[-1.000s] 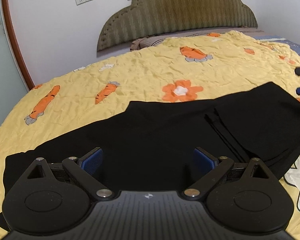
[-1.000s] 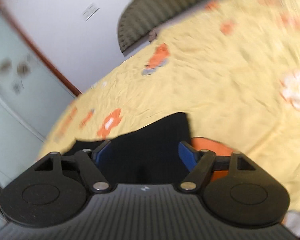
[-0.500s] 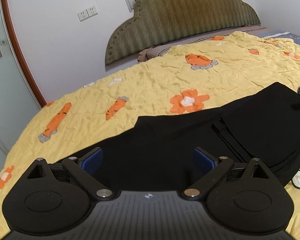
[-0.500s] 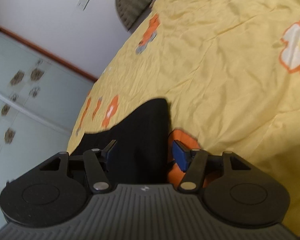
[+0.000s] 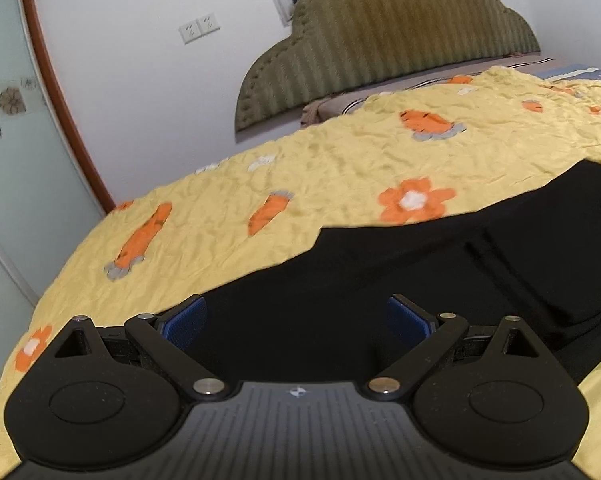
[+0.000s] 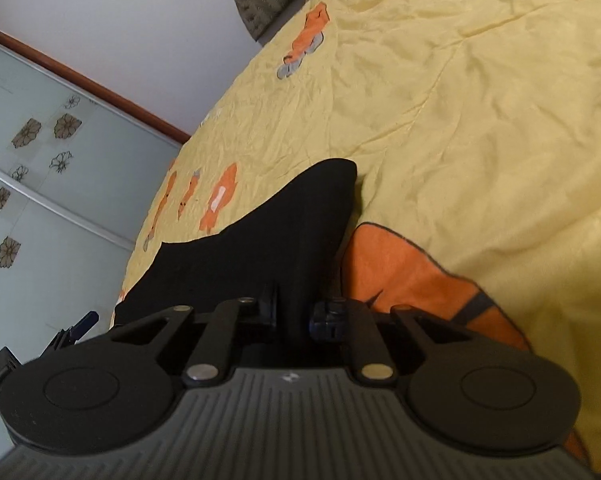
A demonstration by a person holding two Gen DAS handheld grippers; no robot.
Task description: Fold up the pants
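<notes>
The right gripper [image 6: 294,316], wide apart a second ago, is now being closed, and a fold of the black pants [image 6: 268,248] is pinched between its pads; the first grasp for a fold is judged made. It has been lowered and tilted down toward the bed [image 6: 460,120]. The left gripper [image 5: 296,320] has barely been moved: its jaws are kept wide, nothing gripped, held low over the pants [image 5: 380,280], which are spread across the yellow bedspread
</notes>
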